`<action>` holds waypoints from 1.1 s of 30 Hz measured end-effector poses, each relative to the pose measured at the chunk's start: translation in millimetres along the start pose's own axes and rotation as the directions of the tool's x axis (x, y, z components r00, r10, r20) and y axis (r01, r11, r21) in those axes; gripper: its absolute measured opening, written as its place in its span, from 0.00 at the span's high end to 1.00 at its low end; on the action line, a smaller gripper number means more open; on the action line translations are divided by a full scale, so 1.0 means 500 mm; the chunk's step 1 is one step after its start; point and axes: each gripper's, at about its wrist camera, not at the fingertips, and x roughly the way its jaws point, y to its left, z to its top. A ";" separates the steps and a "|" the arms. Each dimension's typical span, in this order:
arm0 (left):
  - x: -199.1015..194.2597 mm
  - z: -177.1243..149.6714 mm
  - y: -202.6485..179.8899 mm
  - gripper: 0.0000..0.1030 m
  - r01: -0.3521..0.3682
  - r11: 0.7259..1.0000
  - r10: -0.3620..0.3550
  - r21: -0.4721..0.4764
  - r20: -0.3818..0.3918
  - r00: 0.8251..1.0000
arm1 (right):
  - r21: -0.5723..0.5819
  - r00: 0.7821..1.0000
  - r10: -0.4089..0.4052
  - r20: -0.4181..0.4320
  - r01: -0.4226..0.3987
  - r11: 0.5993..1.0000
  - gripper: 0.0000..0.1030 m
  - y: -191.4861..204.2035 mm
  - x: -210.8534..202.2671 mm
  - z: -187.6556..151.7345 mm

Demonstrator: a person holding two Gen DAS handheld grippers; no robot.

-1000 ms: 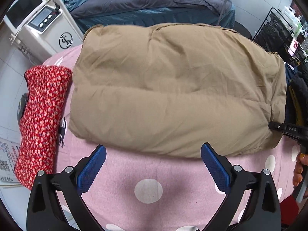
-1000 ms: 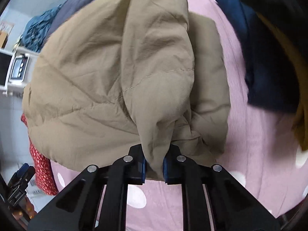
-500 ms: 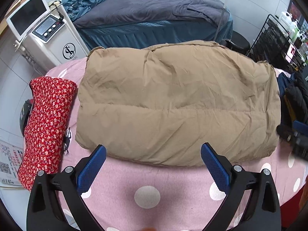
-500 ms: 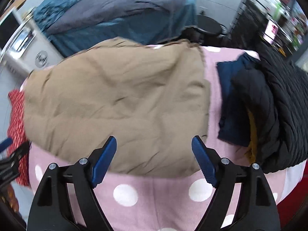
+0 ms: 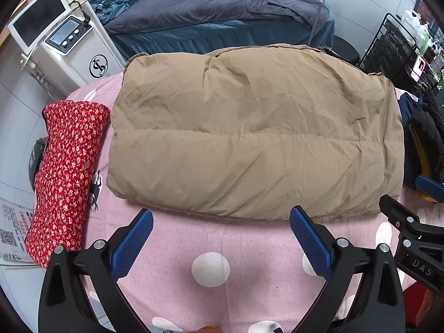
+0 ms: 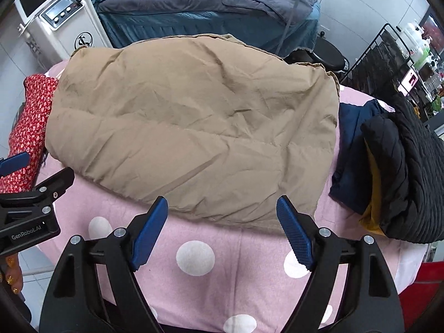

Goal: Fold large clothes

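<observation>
A tan padded jacket [image 5: 249, 133] lies folded into a thick rectangle on the pink polka-dot table [image 5: 211, 269]; it also shows in the right wrist view [image 6: 194, 127]. My left gripper [image 5: 222, 236] is open and empty, held just short of the jacket's near edge. My right gripper [image 6: 222, 227] is open and empty, near the jacket's near right edge. Each gripper shows at the side of the other's view: the right one [image 5: 410, 230], the left one [image 6: 30, 191].
A folded red floral garment [image 5: 66, 172] lies left of the jacket. A pile of black, navy and mustard clothes [image 6: 394, 172] lies to its right. Behind the table stand a white machine [image 5: 66, 44], a grey-covered bed [image 5: 216, 14] and a black wire rack [image 5: 405, 50].
My right gripper has let go of the jacket's fold, opened and drawn back. The jacket now lies flat. Both grippers have pulled back from it.
</observation>
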 end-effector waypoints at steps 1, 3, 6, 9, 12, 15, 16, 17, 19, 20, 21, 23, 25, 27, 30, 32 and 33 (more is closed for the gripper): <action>0.000 -0.001 -0.001 0.06 0.000 1.000 0.000 0.003 0.001 1.000 | 0.007 1.000 0.009 -0.001 -0.009 1.000 0.22 -0.001 0.000 -0.001; 0.000 -0.003 -0.002 0.06 -0.001 1.000 0.001 0.004 0.000 1.000 | 0.013 1.000 0.013 -0.004 -0.013 1.000 0.22 -0.003 0.000 -0.002; -0.002 -0.004 -0.001 0.06 0.001 1.000 -0.001 0.000 0.001 1.000 | 0.011 1.000 0.008 -0.001 -0.008 1.000 0.22 -0.002 0.000 -0.004; -0.002 -0.004 -0.003 0.06 0.000 1.000 0.000 -0.001 0.000 1.000 | 0.008 1.000 0.008 -0.003 -0.008 1.000 0.22 -0.001 0.000 -0.005; -0.003 -0.004 -0.006 0.06 0.000 1.000 0.000 -0.002 -0.001 1.000 | 0.011 1.000 0.011 -0.009 -0.010 1.000 0.22 -0.001 0.003 -0.007; -0.002 -0.005 -0.007 0.06 -0.005 1.000 0.005 0.001 -0.001 1.000 | 0.013 1.000 0.012 -0.011 -0.012 1.000 0.22 -0.002 0.005 -0.008; -0.002 -0.004 -0.007 0.06 -0.006 1.000 0.006 0.002 -0.001 1.000 | 0.013 1.000 0.012 -0.012 -0.012 1.000 0.22 -0.002 0.005 -0.008; -0.001 -0.005 -0.008 0.06 -0.006 1.000 0.006 0.003 -0.001 1.000 | 0.013 1.000 0.011 -0.013 -0.011 1.000 0.22 -0.002 0.005 -0.007; 0.000 -0.004 -0.009 0.06 -0.005 1.000 0.005 0.003 -0.003 1.000 | 0.012 1.000 0.012 -0.013 -0.012 1.000 0.22 0.000 0.006 -0.007; 0.000 -0.004 -0.009 0.06 -0.004 1.000 0.004 0.003 -0.004 1.000 | 0.011 1.000 0.012 -0.014 -0.012 1.000 0.22 0.001 0.006 -0.008; 0.001 -0.005 -0.009 0.06 -0.004 1.000 0.004 0.003 -0.005 1.000 | 0.009 1.000 0.013 -0.015 -0.013 1.000 0.22 0.001 0.007 -0.008; 0.003 -0.005 -0.009 0.06 -0.005 1.000 0.005 0.006 -0.008 1.000 | 0.009 1.000 0.014 -0.018 -0.013 1.000 0.22 0.003 0.009 -0.008; 0.004 -0.006 -0.009 0.06 -0.004 1.000 0.004 0.007 -0.010 1.000 | 0.009 1.000 0.016 -0.022 -0.016 1.000 0.22 0.003 0.012 -0.007; 0.005 -0.006 -0.008 0.06 -0.003 1.000 0.003 0.006 -0.012 1.000 | 0.009 1.000 0.016 -0.026 -0.016 1.000 0.22 0.004 0.014 -0.008; 0.006 -0.006 -0.008 0.06 -0.004 1.000 0.004 0.007 -0.012 1.000 | 0.009 1.000 0.016 -0.027 -0.016 1.000 0.22 0.005 0.014 -0.008; 0.006 -0.005 -0.008 0.06 -0.002 1.000 0.003 0.007 -0.012 1.000 | 0.009 0.999 0.017 -0.027 -0.017 1.000 0.22 0.005 0.015 -0.008; 0.006 -0.005 -0.008 0.06 -0.002 1.000 0.002 0.007 -0.013 1.000 | 0.008 1.000 0.016 -0.027 -0.015 1.000 0.22 0.005 0.014 -0.008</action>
